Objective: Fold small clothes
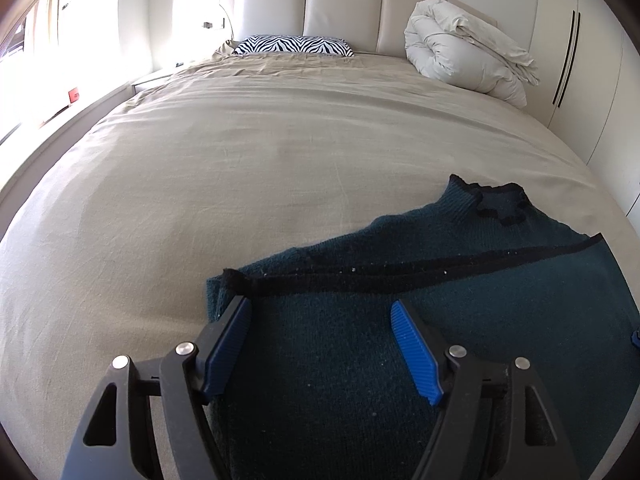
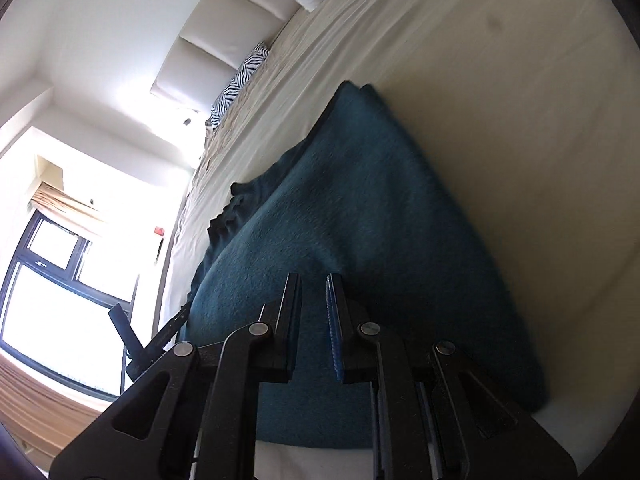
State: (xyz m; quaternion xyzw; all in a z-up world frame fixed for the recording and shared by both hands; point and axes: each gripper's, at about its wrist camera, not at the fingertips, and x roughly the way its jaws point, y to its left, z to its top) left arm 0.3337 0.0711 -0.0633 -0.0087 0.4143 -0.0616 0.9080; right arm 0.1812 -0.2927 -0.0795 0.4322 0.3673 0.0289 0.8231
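Note:
A dark teal knit garment (image 1: 360,344) with black trim lies on the beige bed sheet (image 1: 240,168), partly folded over itself. My left gripper (image 1: 320,304) is open, its blue-padded fingers (image 1: 412,348) spread just above the garment's near left part, close to the black trimmed fold edge. In the right wrist view the garment (image 2: 360,208) lies on the sheet (image 2: 520,120), tilted in view. My right gripper (image 2: 314,280) hovers over the garment with the jaws a narrow gap apart and nothing between them. The left gripper's black tip (image 2: 128,332) shows at the garment's far side.
A zebra-print pillow (image 1: 294,45) and a rolled white duvet (image 1: 464,48) lie at the padded headboard (image 1: 344,4). A bright window (image 2: 52,292) is on the left of the bed. A wardrobe (image 1: 580,60) stands on the right.

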